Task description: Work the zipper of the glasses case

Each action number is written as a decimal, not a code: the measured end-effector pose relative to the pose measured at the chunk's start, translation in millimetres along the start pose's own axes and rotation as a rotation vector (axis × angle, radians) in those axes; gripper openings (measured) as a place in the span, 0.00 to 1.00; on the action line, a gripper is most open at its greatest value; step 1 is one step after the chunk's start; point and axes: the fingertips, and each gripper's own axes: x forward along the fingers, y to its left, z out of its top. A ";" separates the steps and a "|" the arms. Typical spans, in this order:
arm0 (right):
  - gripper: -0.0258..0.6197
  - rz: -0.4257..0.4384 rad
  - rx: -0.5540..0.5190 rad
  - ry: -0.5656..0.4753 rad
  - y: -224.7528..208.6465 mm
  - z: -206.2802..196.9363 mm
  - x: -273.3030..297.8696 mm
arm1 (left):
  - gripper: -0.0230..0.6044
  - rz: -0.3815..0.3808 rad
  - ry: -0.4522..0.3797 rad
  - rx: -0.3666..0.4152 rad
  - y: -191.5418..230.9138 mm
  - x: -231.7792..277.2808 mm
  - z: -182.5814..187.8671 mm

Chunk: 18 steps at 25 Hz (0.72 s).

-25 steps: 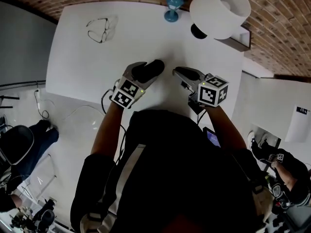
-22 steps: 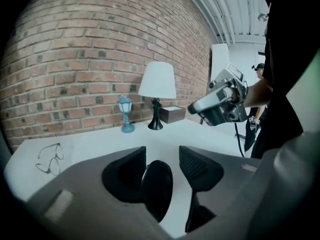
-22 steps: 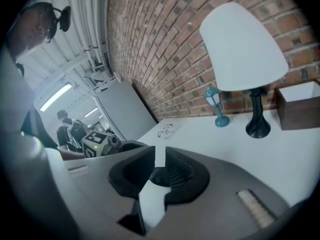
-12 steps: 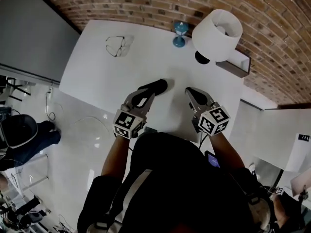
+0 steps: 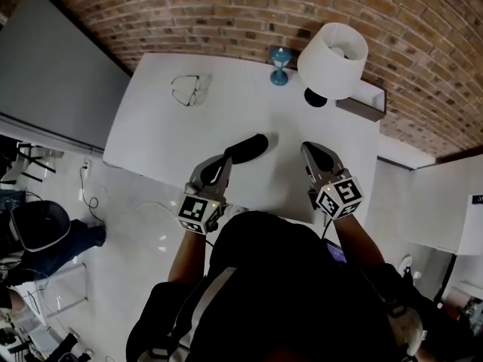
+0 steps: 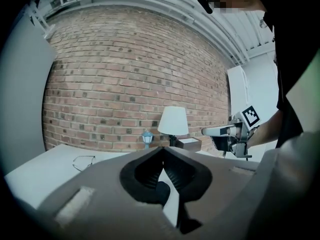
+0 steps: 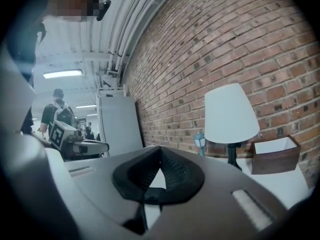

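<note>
Nearest, low in the head view, the grey plastic left gripper (image 5: 223, 163) and right gripper (image 5: 310, 151) both have their ribbed black pads pressed together on nothing, the jaws having just closed. A second ago the left one straddled the glasses case (image 5: 247, 148). Now that dark, smooth oval lies free at mid-frame on the flat white table (image 5: 166, 134), just past its tips. Farther up are thin wire glasses (image 5: 189, 90), a white cone-shaped lamp (image 5: 333, 50) and a rough brick wall (image 5: 226, 13).
</note>
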 end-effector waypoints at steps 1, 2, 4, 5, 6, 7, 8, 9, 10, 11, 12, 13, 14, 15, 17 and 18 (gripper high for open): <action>0.04 -0.020 0.010 -0.014 -0.4 1.0 0.4 | 0.05 0.001 -0.003 -0.002 5.1 -4.2 0.5; 0.04 -0.037 0.022 -0.025 0.0 1.9 1.5 | 0.05 0.002 -0.006 -0.004 10.8 -8.4 1.4; 0.04 -0.059 0.045 -0.037 3.7 2.6 4.9 | 0.05 0.003 -0.014 -0.011 22.2 -15.8 2.6; 0.04 -0.065 0.047 -0.038 6.7 2.1 6.0 | 0.05 0.002 -0.016 -0.013 26.6 -18.8 2.6; 0.04 -0.069 0.040 -0.036 9.7 1.2 6.7 | 0.05 -0.001 -0.018 -0.011 29.9 -21.0 2.5; 0.04 -0.074 0.028 -0.034 12.4 0.4 7.2 | 0.05 -0.005 -0.020 -0.008 32.6 -22.6 2.7; 0.04 -0.079 0.016 -0.031 15.0 -0.3 7.5 | 0.05 -0.009 -0.021 -0.003 34.9 -23.8 3.0; 0.04 -0.084 0.008 -0.028 17.6 -1.1 7.4 | 0.05 -0.013 -0.023 0.001 36.9 -25.1 3.4; 0.04 -0.088 0.002 -0.026 20.0 -1.9 7.1 | 0.05 -0.016 -0.024 0.002 38.4 -26.5 3.8; 0.04 -0.091 -0.001 -0.025 22.1 -2.7 6.8 | 0.05 -0.019 -0.026 0.001 39.6 -27.8 4.2; 0.04 -0.092 -0.002 -0.023 23.8 -3.7 6.7 | 0.05 -0.021 -0.027 0.001 40.6 -28.6 4.2; 0.04 -0.092 -0.002 -0.021 25.3 -4.6 7.2 | 0.05 -0.024 -0.027 0.002 41.6 -28.9 3.6; 0.04 -0.091 -0.002 -0.019 26.8 -5.4 8.1 | 0.05 -0.026 -0.027 0.003 42.5 -28.9 2.8; 0.04 -0.089 -0.004 -0.018 28.6 -5.9 8.8 | 0.05 -0.028 -0.027 0.004 42.9 -28.8 1.8; 0.04 -0.085 -0.012 -0.016 32.2 -6.6 9.4 | 0.05 -0.034 -0.030 0.001 42.1 -28.6 0.2; 0.04 -0.082 -0.016 -0.016 33.9 -6.7 9.5 | 0.05 -0.037 -0.032 -0.001 41.0 -28.5 -0.7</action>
